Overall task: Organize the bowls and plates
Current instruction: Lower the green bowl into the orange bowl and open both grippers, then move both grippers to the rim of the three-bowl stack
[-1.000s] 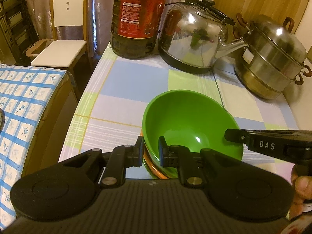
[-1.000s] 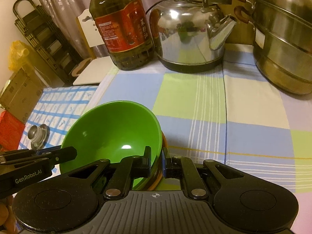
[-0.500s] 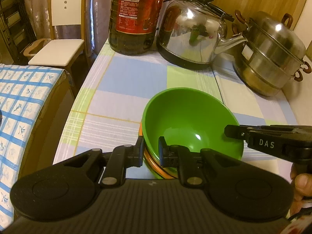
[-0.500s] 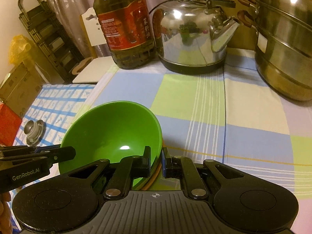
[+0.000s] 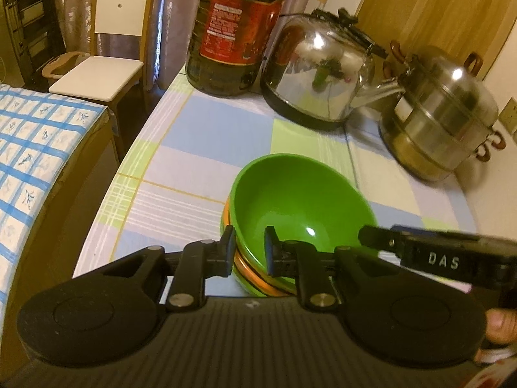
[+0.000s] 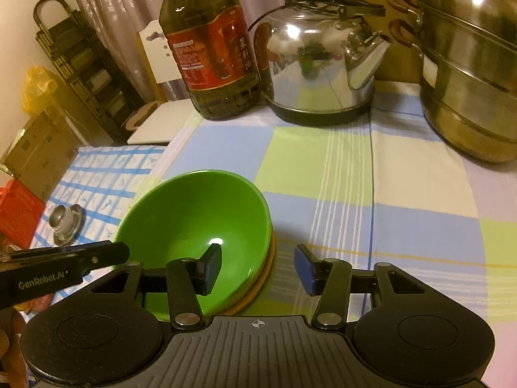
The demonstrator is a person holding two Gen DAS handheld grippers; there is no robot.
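Observation:
A green bowl (image 5: 300, 200) sits on top of a stack of bowls with orange and green rims (image 5: 255, 278) on the checked tablecloth. My left gripper (image 5: 248, 252) is shut on the near rim of the stack. My right gripper (image 6: 258, 270) is open, its left finger inside the green bowl (image 6: 194, 223) and its right finger outside the rim. The right gripper's arm (image 5: 436, 258) shows at the bowl's right side in the left wrist view.
At the back of the table (image 6: 404, 194) stand an oil bottle (image 6: 210, 48), a steel kettle (image 6: 320, 61) and a steel steamer pot (image 6: 471, 74). A lower table with a blue checked cloth (image 5: 35, 148) and a white chair (image 5: 103, 71) stand left.
My right gripper has opened and let go of the bowl rim. My left gripper stays shut on the stack, which has shifted slightly.

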